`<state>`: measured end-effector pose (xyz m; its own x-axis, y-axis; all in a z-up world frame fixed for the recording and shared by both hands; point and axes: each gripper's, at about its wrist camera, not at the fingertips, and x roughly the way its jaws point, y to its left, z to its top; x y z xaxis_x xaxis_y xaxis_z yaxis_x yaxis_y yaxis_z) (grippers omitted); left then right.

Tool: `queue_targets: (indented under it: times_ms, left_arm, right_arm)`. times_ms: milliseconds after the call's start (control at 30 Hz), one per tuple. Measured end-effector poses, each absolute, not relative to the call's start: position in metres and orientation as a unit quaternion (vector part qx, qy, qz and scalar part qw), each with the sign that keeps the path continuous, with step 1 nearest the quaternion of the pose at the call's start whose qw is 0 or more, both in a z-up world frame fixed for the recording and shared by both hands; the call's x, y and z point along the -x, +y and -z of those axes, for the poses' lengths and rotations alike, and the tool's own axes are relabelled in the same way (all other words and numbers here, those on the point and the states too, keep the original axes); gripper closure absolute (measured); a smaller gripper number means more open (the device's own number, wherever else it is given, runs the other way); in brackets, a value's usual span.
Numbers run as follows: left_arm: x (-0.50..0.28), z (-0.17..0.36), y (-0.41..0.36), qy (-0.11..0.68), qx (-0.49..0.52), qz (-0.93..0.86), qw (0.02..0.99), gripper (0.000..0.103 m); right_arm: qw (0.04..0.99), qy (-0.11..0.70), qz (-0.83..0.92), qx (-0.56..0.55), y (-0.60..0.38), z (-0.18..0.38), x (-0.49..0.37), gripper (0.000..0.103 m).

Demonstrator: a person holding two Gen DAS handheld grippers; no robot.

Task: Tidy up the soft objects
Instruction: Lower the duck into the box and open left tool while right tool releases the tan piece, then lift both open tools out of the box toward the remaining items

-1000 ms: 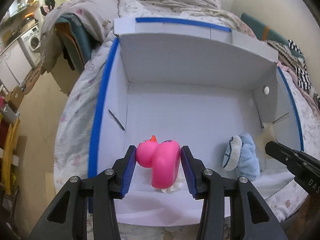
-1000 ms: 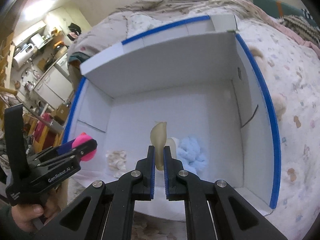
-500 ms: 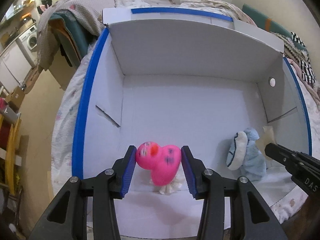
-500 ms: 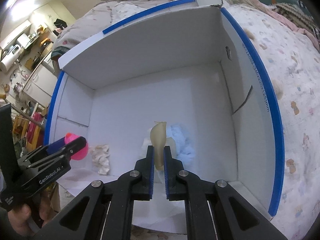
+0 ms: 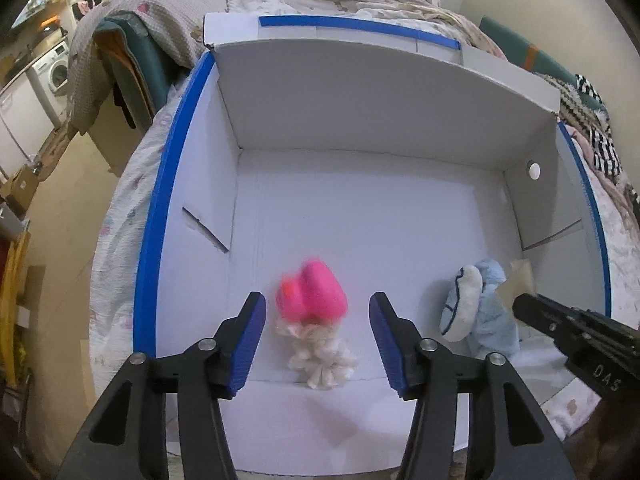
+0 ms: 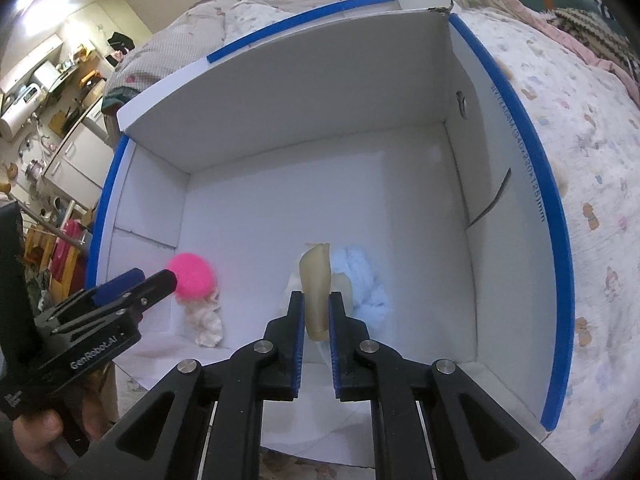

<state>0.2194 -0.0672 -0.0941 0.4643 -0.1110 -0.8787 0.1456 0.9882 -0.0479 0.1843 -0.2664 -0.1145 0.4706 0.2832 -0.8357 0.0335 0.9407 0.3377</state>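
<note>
A white cardboard box (image 5: pixel 360 208) with blue-taped edges sits on a bed. My left gripper (image 5: pixel 316 316) is open over the box's near part. A pink soft duck (image 5: pixel 314 294), blurred, lies free between its fingers on a cream fluffy toy (image 5: pixel 320 354). A light blue plush (image 5: pixel 480 316) lies at the near right. My right gripper (image 6: pixel 316 308) has its jaws a little apart around a beige soft piece (image 6: pixel 316 284), which stands between them; contact is unclear. The pink duck (image 6: pixel 192 276), cream toy (image 6: pixel 206 318) and blue plush (image 6: pixel 362 280) also show in the right wrist view.
The box (image 6: pixel 320 184) has tall walls on all sides but the near one. A patterned quilt (image 6: pixel 592 160) covers the bed around it. Clothes and bedding (image 5: pixel 120 52) pile up behind. A washing machine (image 5: pixel 52 72) and floor lie far left.
My left gripper has opened and let go of the pink duck, which dropped onto the cream toy. My right gripper's jaws have parted slightly around the beige piece.
</note>
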Motion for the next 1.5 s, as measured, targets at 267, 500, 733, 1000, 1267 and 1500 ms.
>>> queue_targets:
  times_ms: [267, 500, 733, 1000, 1267, 1500]
  left_arm:
    - [-0.215, 0.086, -0.068, 0.492, -0.044, 0.052, 0.868, 0.033]
    - [-0.216, 0.083, -0.067, 0.491, -0.051, 0.043, 0.868, 0.033]
    - [-0.211, 0.076, -0.071, 0.474, -0.061, 0.045, 0.877, 0.033]
    - [-0.204, 0.057, -0.067, 0.453, -0.065, 0.036, 0.888, 0.033]
    - [-0.191, 0.049, -0.06, 0.447, -0.066, 0.035, 0.891, 0.033]
    - [-0.179, 0.043, -0.053, 0.447, -0.053, 0.043, 0.892, 0.033]
  right_arm:
    - [0.844, 0.507, -0.072, -0.158, -0.265, 0.113, -0.184, 0.081]
    - [0.852, 0.485, -0.074, -0.181, -0.27, 0.107, -0.182, 0.025]
    - [0.857, 0.477, -0.062, -0.187, -0.273, 0.103, -0.18, 0.025]
    - [0.859, 0.464, -0.063, -0.208, -0.275, 0.097, -0.178, 0.001]
    - [0.883, 0.428, -0.063, -0.183, -0.267, 0.079, -0.168, 0.0]
    - [0.889, 0.416, -0.052, -0.184, -0.269, 0.069, -0.157, 0.0]
